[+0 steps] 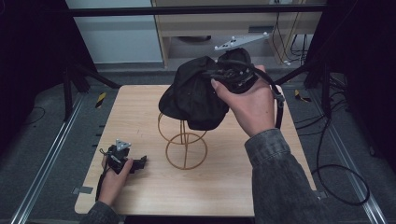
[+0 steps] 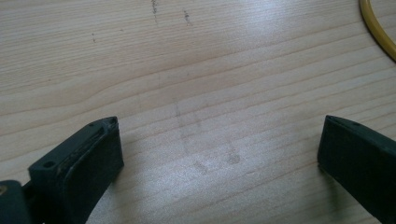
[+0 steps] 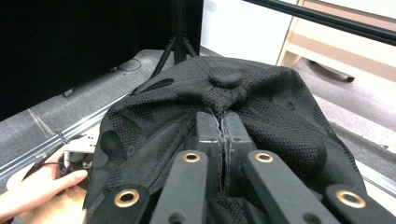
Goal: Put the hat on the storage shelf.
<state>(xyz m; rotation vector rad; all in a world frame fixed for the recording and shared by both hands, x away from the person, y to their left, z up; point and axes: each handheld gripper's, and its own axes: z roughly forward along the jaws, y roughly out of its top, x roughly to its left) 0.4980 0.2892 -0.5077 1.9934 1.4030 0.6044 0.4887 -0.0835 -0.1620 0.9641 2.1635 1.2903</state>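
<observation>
A black mesh cap hangs over the top of a yellow wire stand in the middle of the wooden table. My right gripper is shut on the cap's cloth near its top button; in the right gripper view the jaws stand pressed together with the fabric pinched between them. My left gripper rests on the table at the front left, open, with bare wood between its fingers. A curve of the stand's base ring shows at the top right of the left gripper view.
Metal rails run along the floor on both sides of the table. Cables lie on the floor to the right. A wooden cabinet stands behind the table, with dark tripod legs at the back left.
</observation>
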